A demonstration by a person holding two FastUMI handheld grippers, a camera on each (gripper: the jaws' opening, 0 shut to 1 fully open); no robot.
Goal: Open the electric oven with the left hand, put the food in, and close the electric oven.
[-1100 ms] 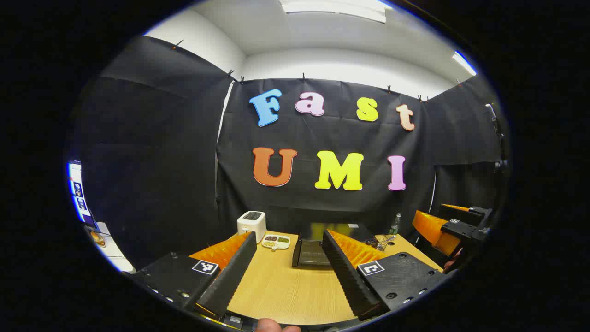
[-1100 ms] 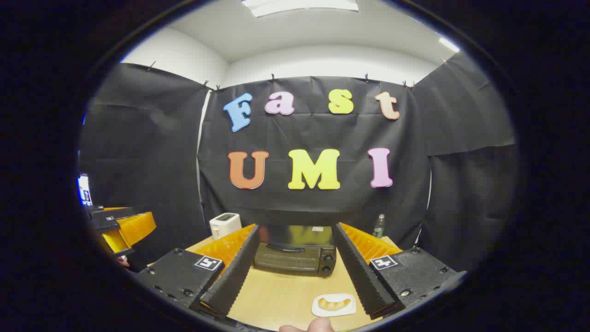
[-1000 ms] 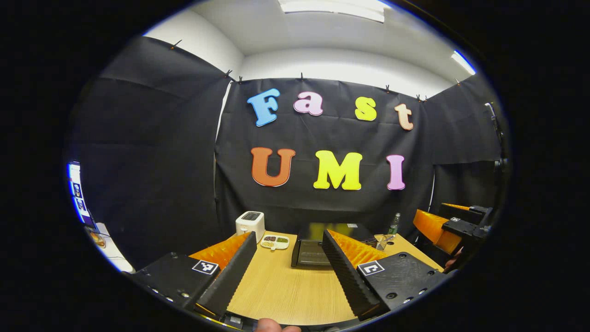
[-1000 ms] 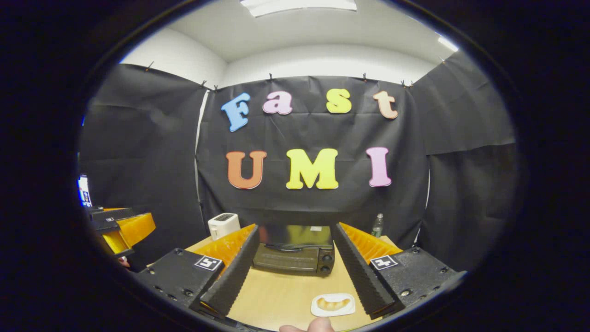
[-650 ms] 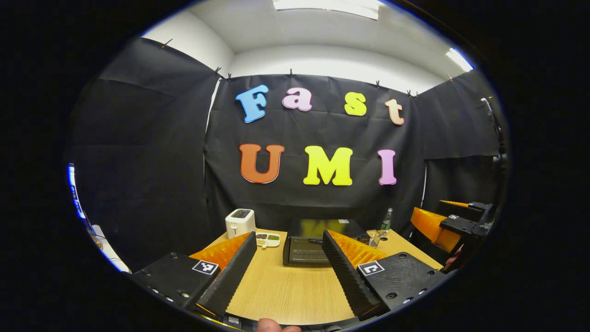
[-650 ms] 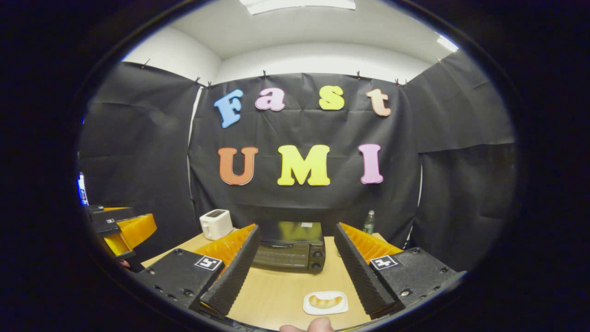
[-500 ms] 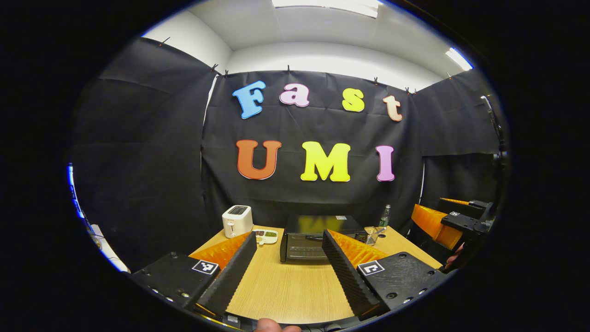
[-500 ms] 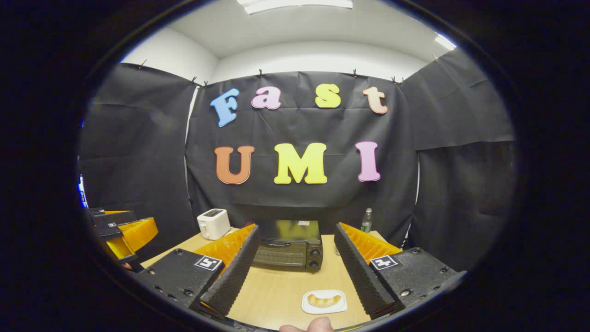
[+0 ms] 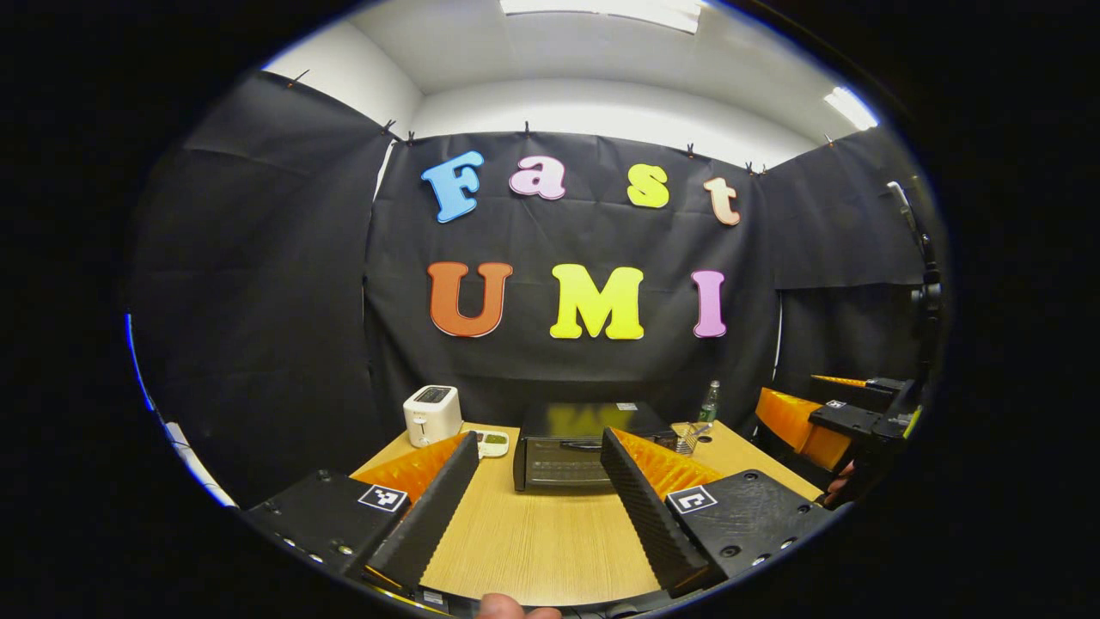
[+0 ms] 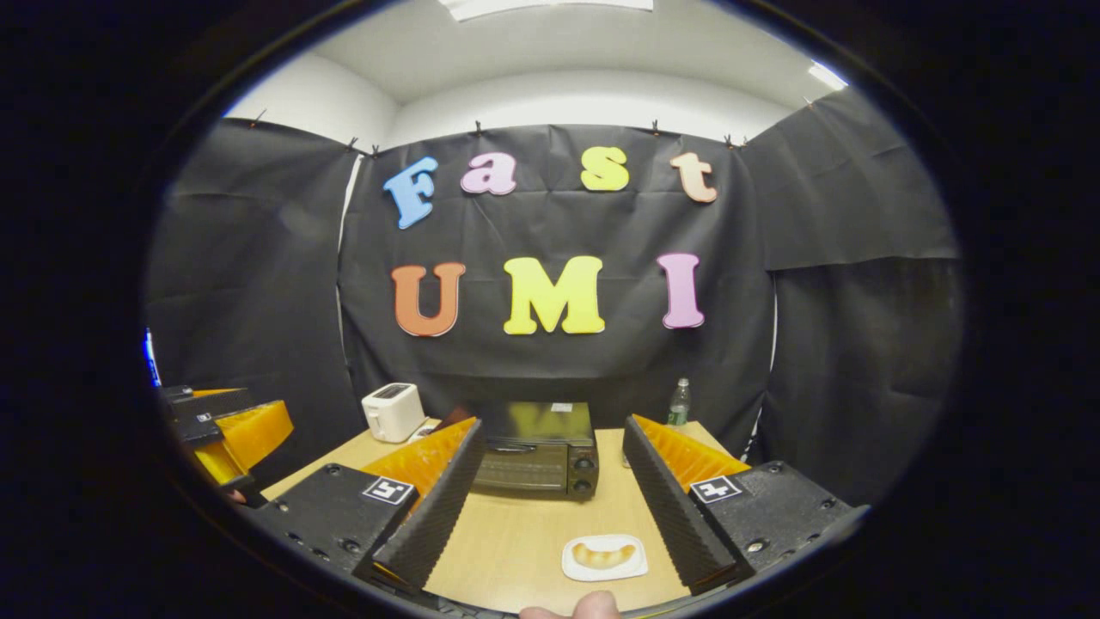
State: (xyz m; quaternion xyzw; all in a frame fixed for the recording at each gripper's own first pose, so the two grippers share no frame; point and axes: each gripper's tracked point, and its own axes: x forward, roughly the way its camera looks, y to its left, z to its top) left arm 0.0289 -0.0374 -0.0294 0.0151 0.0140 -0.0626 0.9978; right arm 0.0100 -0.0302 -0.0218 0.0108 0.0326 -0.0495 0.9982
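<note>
Wooden table [image 9: 533, 542] in a booth walled with black cloth, under a white ceiling with strip lights. In the left gripper view, the left gripper [image 9: 537, 507] hangs above the near part of the table with its two fingers spread wide and nothing between them. Straight ahead of it, at the far side of the table, stands the black oven [image 9: 567, 447] with its door closed; its right part is hidden behind the gripper's right finger. Ahead and to the left of the gripper stands a white toaster [image 9: 431, 414], with a small divided dish [image 9: 491, 442] just beside it. A bottle [image 9: 709, 402] and a wire basket [image 9: 687, 437] stand ahead to the right. In the right gripper view, the right gripper [image 10: 554, 507] is likewise wide open and empty above the table. The food [image 10: 601, 554], a golden piece of bread, lies on a white tray [image 10: 577, 567] on the table, just ahead between this gripper's fingers, well short of the oven [image 10: 537, 460].
</note>
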